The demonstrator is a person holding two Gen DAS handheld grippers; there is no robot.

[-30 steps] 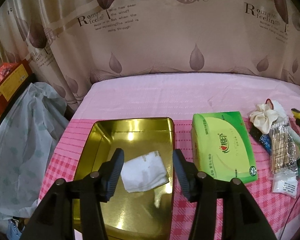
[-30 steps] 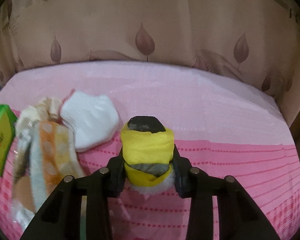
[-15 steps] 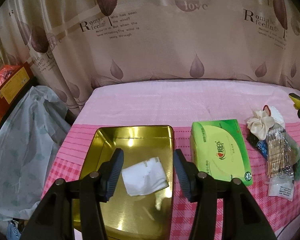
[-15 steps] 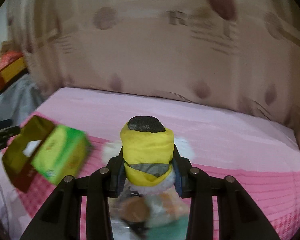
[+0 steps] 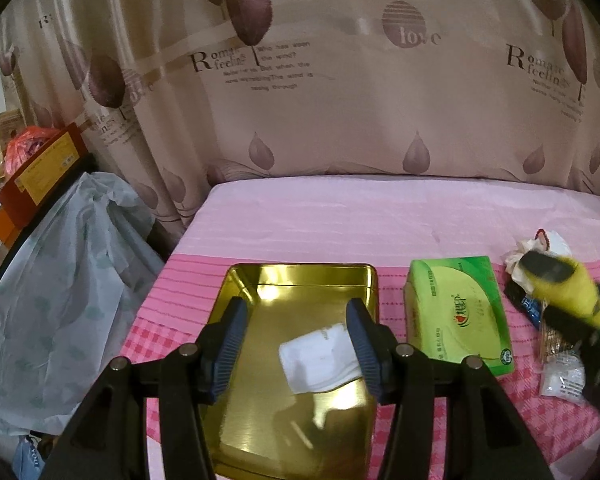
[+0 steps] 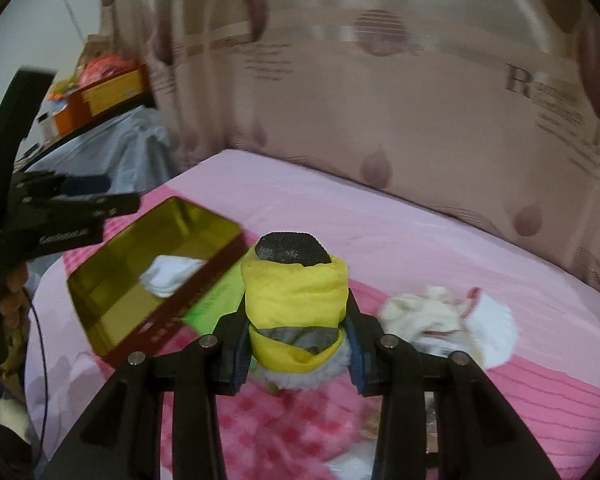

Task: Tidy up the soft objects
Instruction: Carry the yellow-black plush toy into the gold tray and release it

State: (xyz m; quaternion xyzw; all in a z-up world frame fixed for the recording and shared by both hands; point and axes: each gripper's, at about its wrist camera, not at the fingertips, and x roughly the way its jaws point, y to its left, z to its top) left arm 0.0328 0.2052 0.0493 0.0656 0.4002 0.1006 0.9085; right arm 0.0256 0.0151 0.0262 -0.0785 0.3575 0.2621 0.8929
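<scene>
Two views logged. Left wrist: left gripper [image 5: 296,346] gaped wide, empty, over gold tin [image 5: 260,280] holding white cloth [image 5: 320,356]; curtain [image 5: 340,80] read "Romantic feelings", "love". Right wrist (blurred): right gripper [image 6: 298,344] clamped yellow soft toy [image 6: 296,296] above pink bedspread [image 6: 420,240].

Bystanders around the green tissue box

The green tissue box [image 5: 460,312] lies on the pink bedcover [image 5: 380,216]. Behind it hangs a beige curtain [image 5: 340,100] printed with leaves and lettering. Far to its left, a pale plastic-wrapped bundle [image 5: 60,300] slumps beside the bed, with a red-and-yellow carton [image 5: 36,176] above that.
</scene>
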